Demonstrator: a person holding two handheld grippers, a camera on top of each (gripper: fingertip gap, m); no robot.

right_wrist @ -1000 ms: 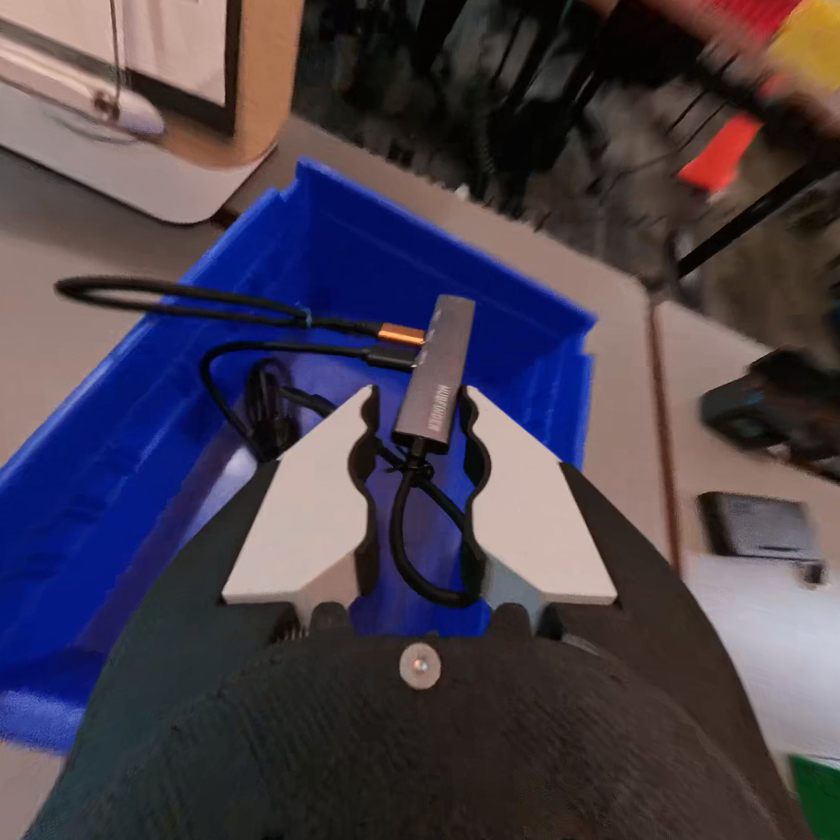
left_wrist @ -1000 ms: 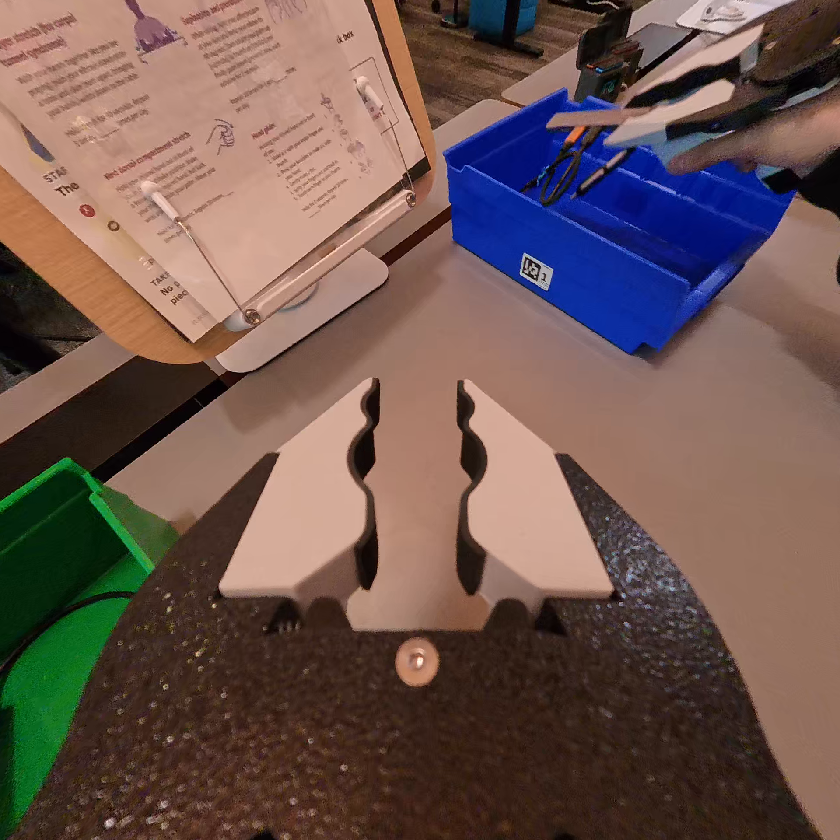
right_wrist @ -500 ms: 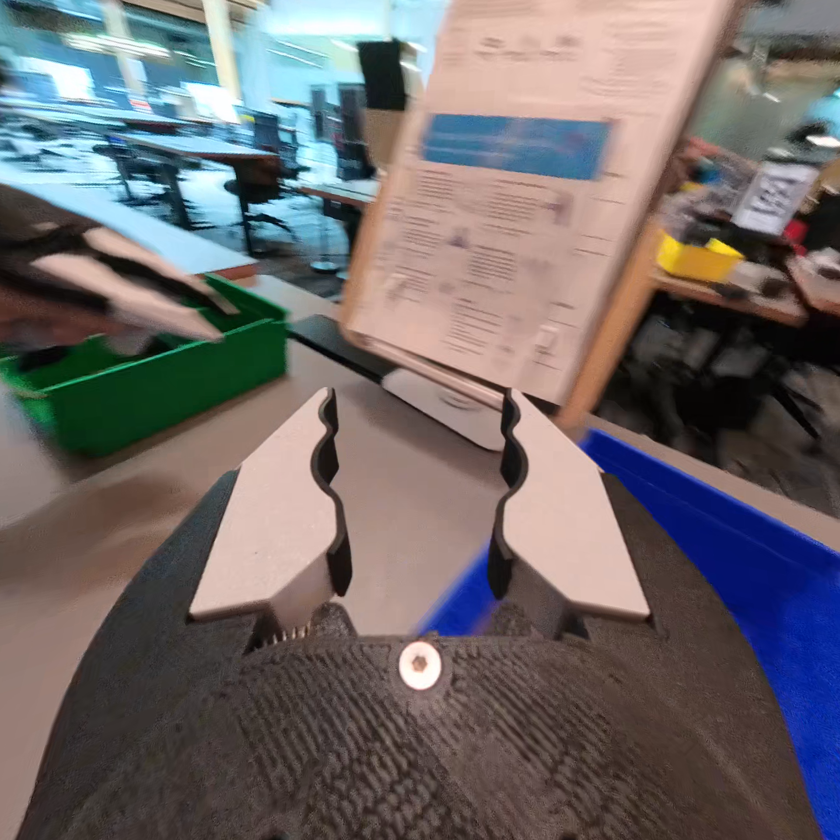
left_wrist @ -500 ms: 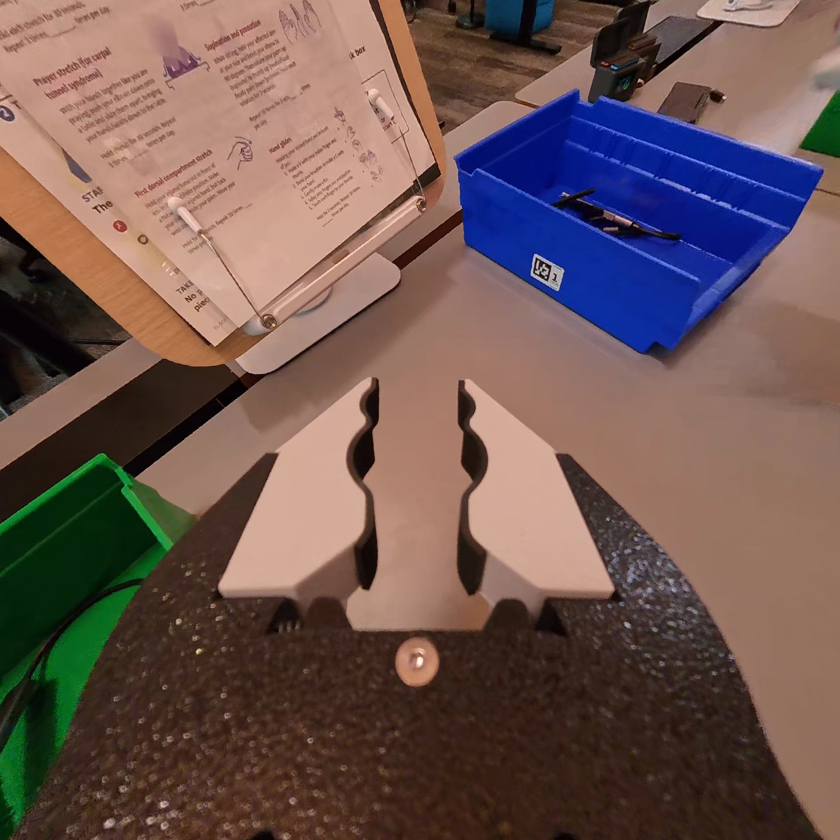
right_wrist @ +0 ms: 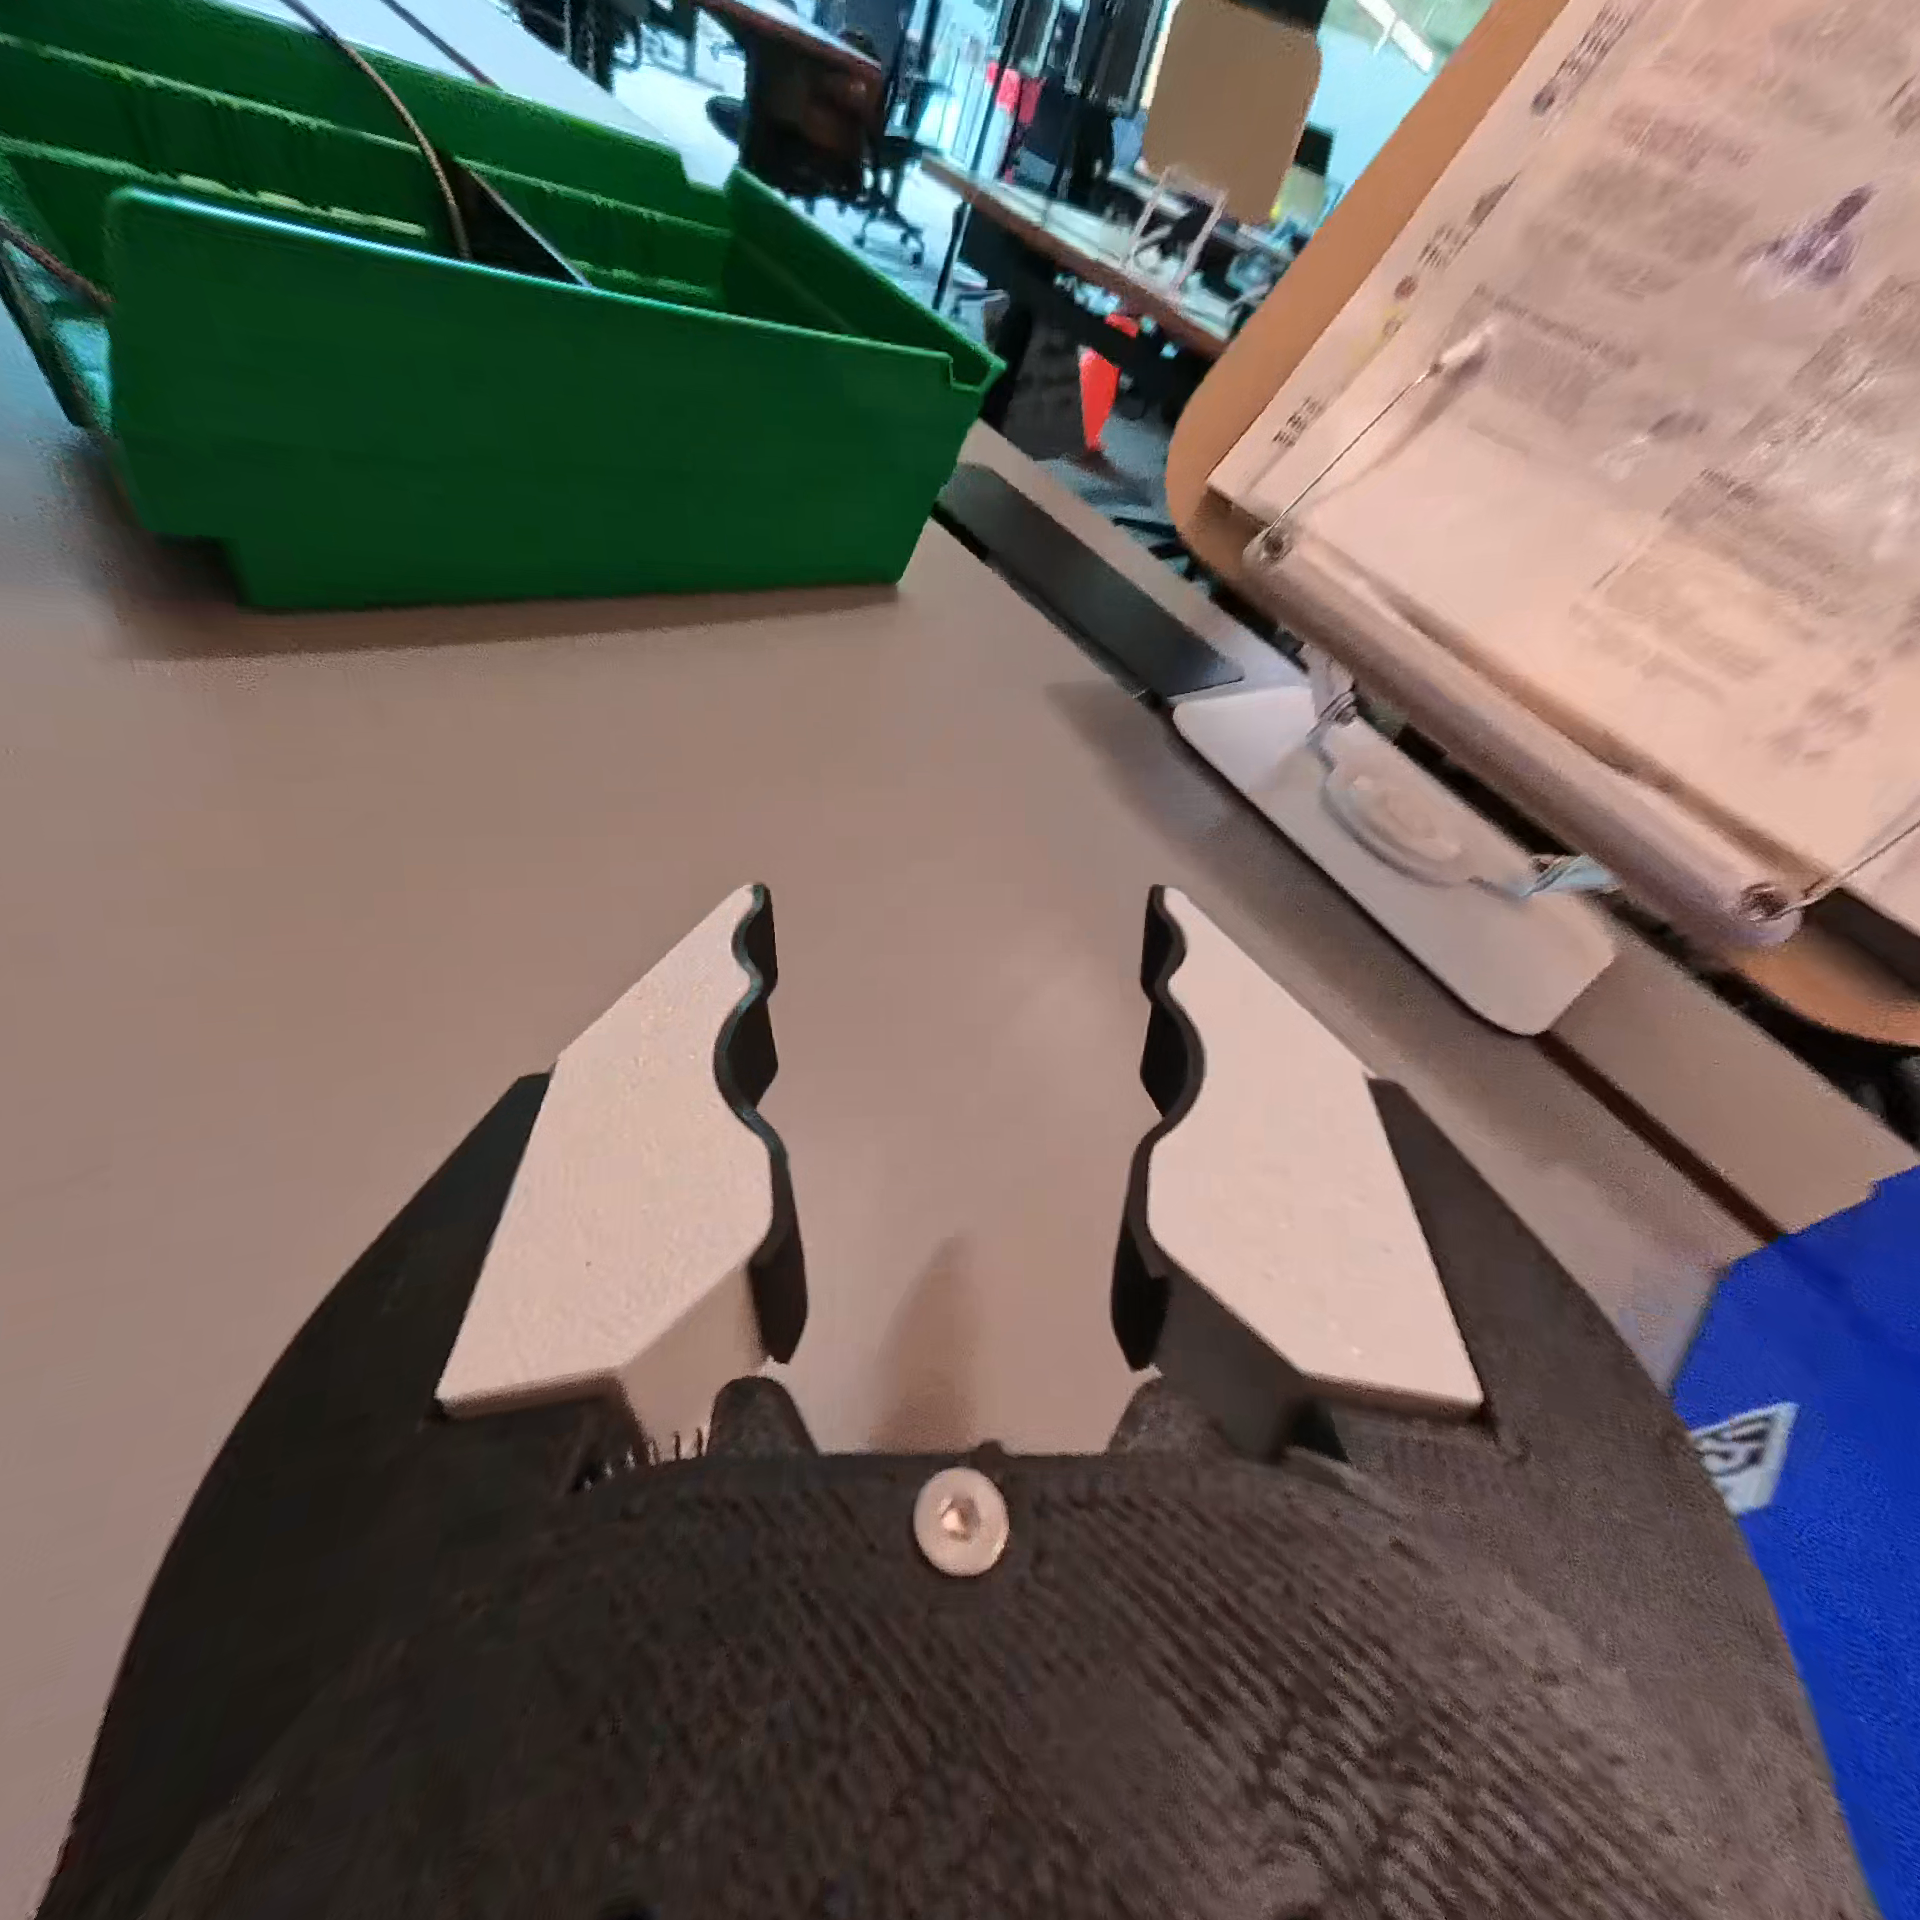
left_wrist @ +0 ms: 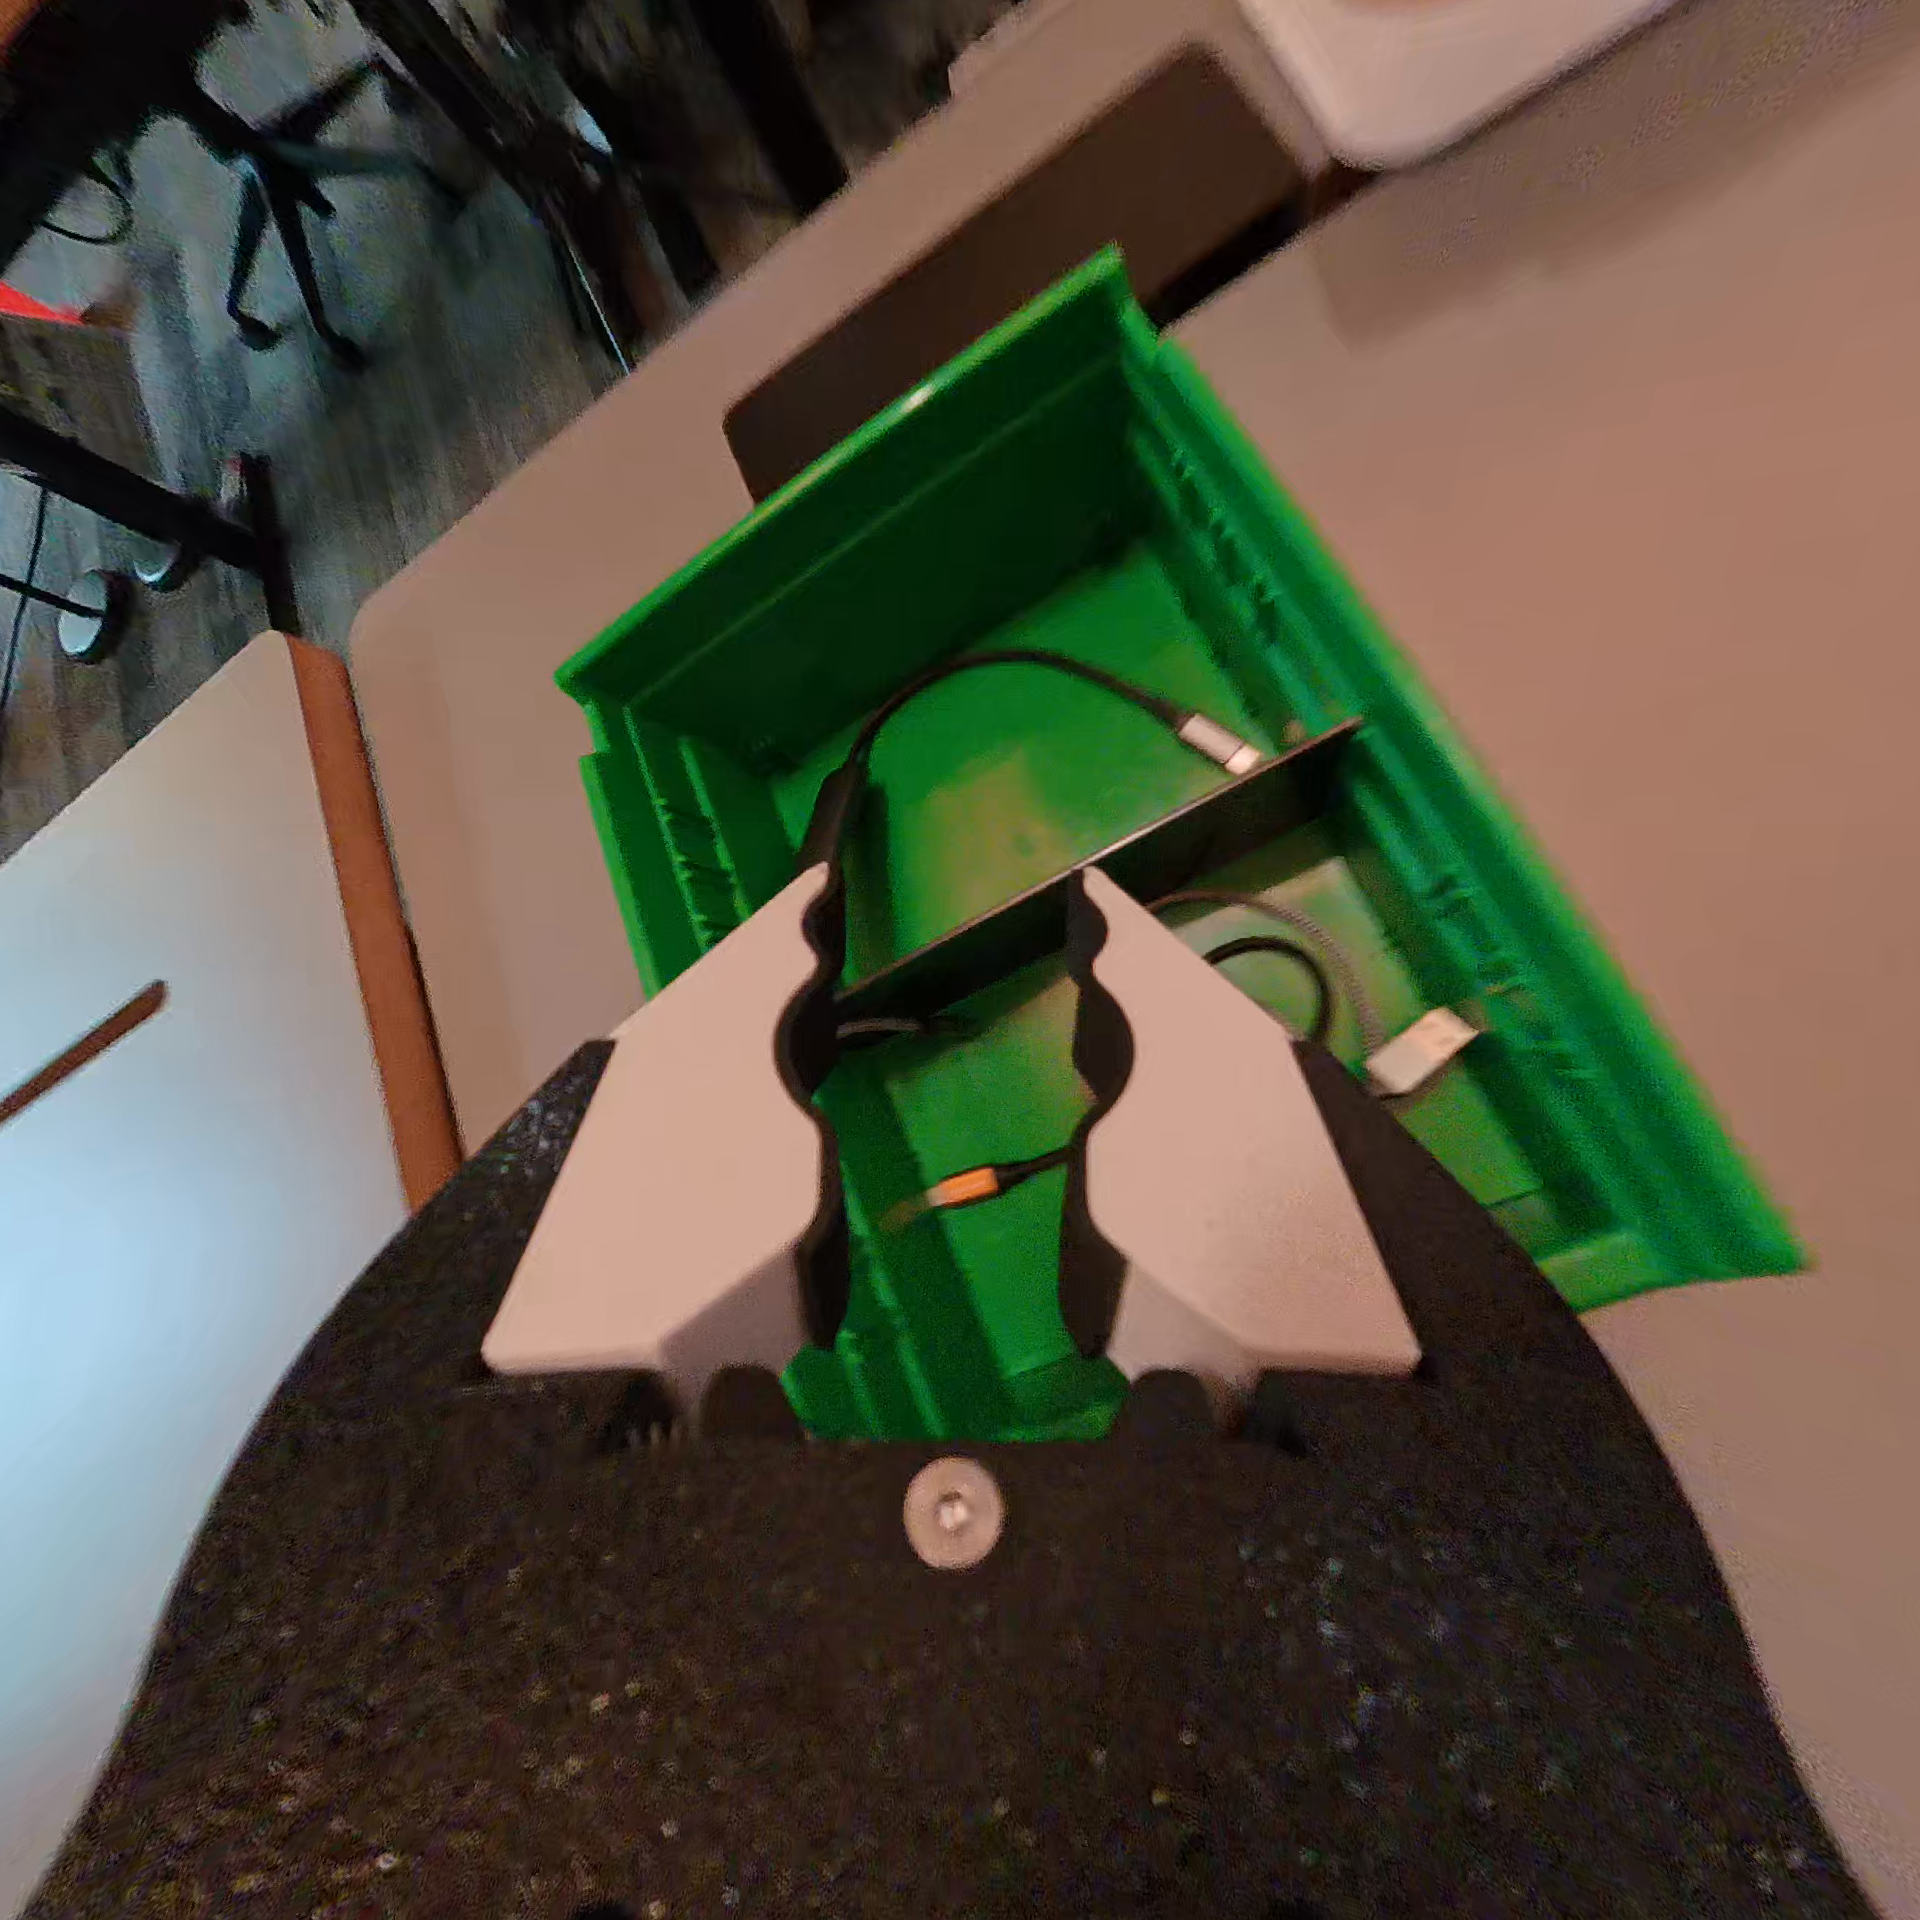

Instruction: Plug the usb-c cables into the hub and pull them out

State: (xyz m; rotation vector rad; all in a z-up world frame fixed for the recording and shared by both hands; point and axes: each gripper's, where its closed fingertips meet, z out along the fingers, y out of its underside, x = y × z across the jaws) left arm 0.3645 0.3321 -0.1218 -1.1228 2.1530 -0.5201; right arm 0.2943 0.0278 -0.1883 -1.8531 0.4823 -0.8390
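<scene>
I am holding my left gripper point(left_wrist: 951, 1039) released over the green plastic bin point(left_wrist: 1621, 1122), where an orange-tipped black cable point(left_wrist: 961, 1188) is lying between my fingers. My right gripper point(right_wrist: 956, 1091) is hanging released above the bare grey table point(right_wrist: 416, 831), grasping nothing.

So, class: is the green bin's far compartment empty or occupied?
Occupied. The far compartment of the green bin holds a black cable with a silver plug, beyond the dark divider.
</scene>
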